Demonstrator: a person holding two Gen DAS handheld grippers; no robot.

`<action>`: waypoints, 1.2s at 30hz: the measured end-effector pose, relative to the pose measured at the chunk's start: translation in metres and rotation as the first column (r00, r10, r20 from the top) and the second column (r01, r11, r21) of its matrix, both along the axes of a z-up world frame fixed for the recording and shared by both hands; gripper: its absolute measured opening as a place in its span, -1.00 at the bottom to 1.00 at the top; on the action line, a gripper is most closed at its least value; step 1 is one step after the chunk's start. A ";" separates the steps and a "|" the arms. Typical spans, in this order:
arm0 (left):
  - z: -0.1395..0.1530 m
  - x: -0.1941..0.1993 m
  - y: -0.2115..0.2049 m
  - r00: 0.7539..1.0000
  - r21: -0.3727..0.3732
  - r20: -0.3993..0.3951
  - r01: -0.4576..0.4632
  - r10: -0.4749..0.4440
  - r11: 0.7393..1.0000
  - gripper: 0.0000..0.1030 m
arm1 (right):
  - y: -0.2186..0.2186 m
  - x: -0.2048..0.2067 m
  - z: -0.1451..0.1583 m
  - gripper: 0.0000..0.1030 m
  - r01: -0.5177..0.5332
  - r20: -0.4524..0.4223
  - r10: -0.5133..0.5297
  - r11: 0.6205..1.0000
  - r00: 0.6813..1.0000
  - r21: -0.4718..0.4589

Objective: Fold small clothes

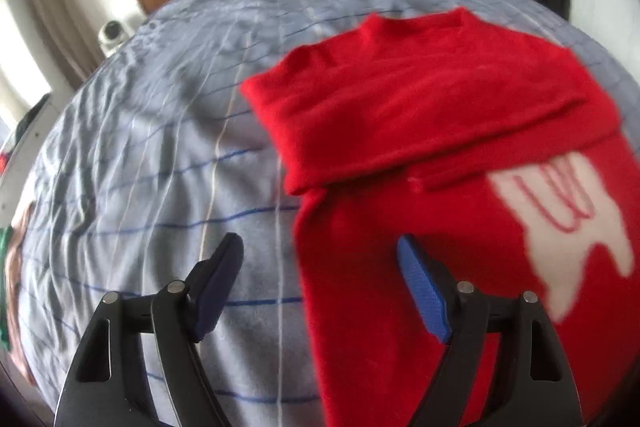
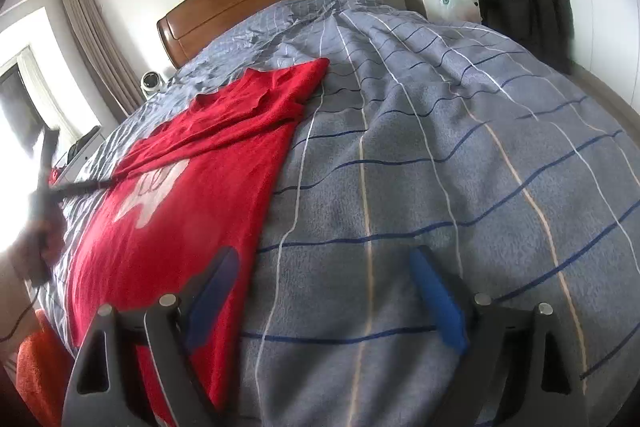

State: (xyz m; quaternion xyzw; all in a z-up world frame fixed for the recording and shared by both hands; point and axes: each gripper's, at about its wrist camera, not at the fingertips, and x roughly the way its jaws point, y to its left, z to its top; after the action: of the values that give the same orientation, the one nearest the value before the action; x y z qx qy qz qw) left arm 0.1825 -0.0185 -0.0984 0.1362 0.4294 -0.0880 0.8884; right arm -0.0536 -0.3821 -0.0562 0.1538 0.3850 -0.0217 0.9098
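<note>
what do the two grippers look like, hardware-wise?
Both match: left gripper and right gripper have black angular linkage arms with triangular cutouts, silver pivot pins, and blue textured pads on the fingers. No cables or markings visible.

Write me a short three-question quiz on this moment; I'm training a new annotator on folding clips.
1. True or false: the left gripper is shut on the red sweater.
2. What does the sweater lie on? A) wooden floor B) grey striped bedspread C) chair
3. Fill in: the right gripper is ____.

Key: 1 false, both grippers hold nothing; 2 B; 3 open.
</note>
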 end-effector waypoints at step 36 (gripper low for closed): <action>-0.025 0.019 0.051 0.963 -0.338 -0.008 -0.257 0.270 0.906 0.16 | 0.040 0.219 -0.020 -0.93 0.163 -0.272 -0.100 0.961 0.957 0.222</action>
State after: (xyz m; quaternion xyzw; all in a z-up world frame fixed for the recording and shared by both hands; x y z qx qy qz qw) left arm 0.2017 0.0328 -0.1232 -0.0745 0.4053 -0.0365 0.9104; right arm 0.1658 -0.3418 -0.0762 0.2847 0.4886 -0.0553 0.8229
